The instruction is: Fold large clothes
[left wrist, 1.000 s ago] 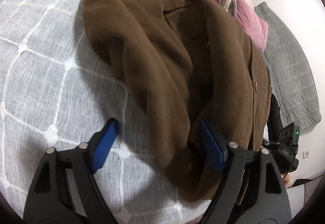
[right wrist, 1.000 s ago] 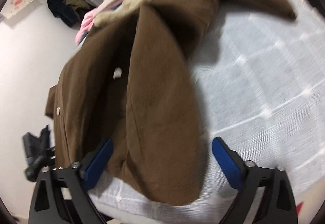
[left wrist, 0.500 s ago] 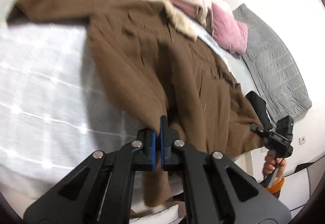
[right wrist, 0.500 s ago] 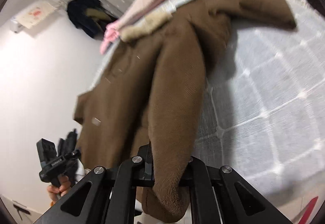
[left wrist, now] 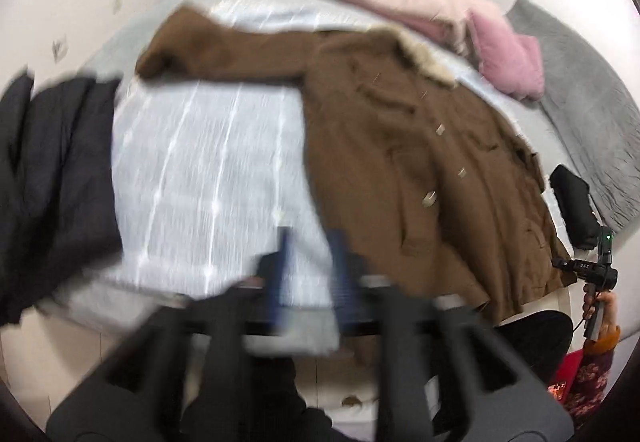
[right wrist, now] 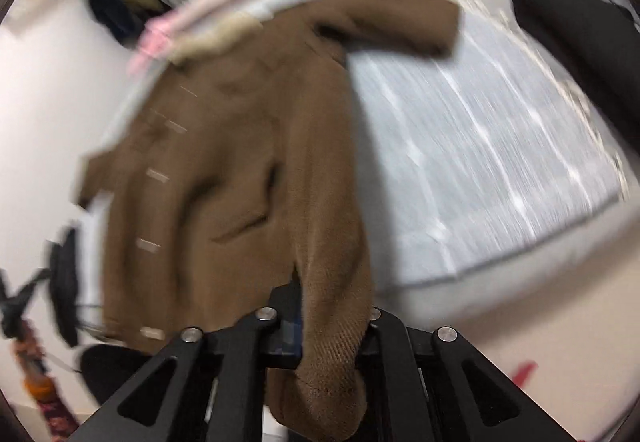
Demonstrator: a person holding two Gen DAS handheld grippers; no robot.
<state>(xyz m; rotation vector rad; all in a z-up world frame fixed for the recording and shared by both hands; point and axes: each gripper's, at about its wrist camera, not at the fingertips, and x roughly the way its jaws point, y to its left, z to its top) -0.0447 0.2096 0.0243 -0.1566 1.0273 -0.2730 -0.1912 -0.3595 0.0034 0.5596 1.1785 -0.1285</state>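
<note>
A brown coat [left wrist: 400,161] with a fur collar lies spread on the bed's pale checked cover [left wrist: 200,181], one sleeve stretched out to the left. My left gripper [left wrist: 312,238] is blurred with motion above the bed's near edge. Its jaws are opening, only the cover shows between the blue pads [left wrist: 285,266], and the coat lies apart to their right. In the right wrist view my right gripper [right wrist: 332,302] is shut on a thick fold of the brown coat [right wrist: 220,181], whose end hangs down over the fingers.
A black garment [left wrist: 52,161] lies at the bed's left side. Pink and cream clothes [left wrist: 400,1] are heaped at the far edge. A grey quilted blanket [left wrist: 580,81] hangs on the right. A hand [left wrist: 600,306] in a patterned sleeve is at the bed's right corner.
Both grippers closed on the coat's edge, then rose and pulled back. The left one has since parted its jaws and the coat has dropped out; the right one still grips its fold.
</note>
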